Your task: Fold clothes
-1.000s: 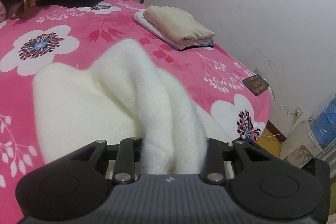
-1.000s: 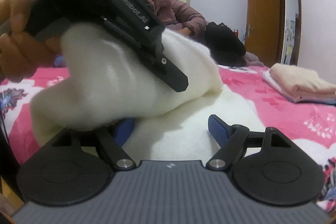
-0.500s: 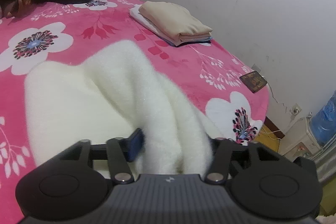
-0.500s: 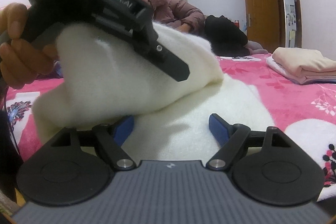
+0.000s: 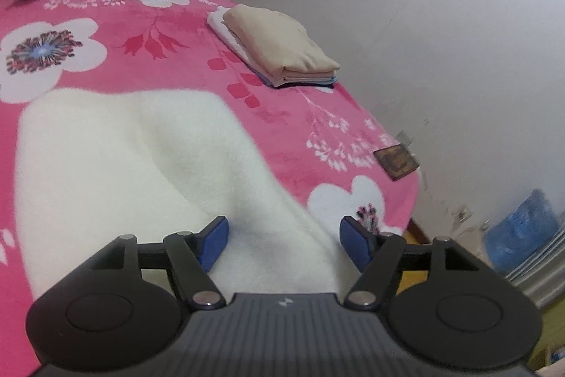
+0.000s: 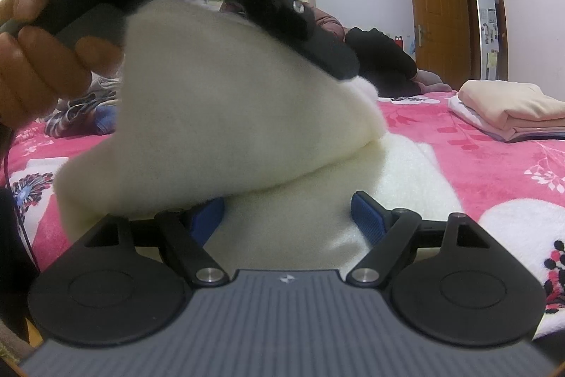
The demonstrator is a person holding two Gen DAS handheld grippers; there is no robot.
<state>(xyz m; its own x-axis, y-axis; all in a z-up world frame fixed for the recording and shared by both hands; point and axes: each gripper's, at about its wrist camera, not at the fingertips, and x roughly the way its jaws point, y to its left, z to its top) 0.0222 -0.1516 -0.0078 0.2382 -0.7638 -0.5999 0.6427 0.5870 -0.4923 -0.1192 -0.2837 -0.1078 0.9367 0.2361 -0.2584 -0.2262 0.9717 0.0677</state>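
**Fleece garment on pink bed, both grippers open**

Cream fleece garment (image 5: 116,165) lies on my flowered pink blanket (image 5: 148,37). Left gripper (image 5: 282,239) jaws wide, clamping nothing. Right gripper (image 6: 287,218) spread wide too, fleece between the pads, ungripped. Folded stack (image 5: 279,52) sits well apart.

White garment (image 5: 134,165): thick, fuzzy fleece cloth. Bedspread (image 5: 169,34): plush pink floral cloth. Left gripper (image 5: 282,237): matt black plastic, ribbed blue pads (image 5: 213,241), bright metal pivot pins.
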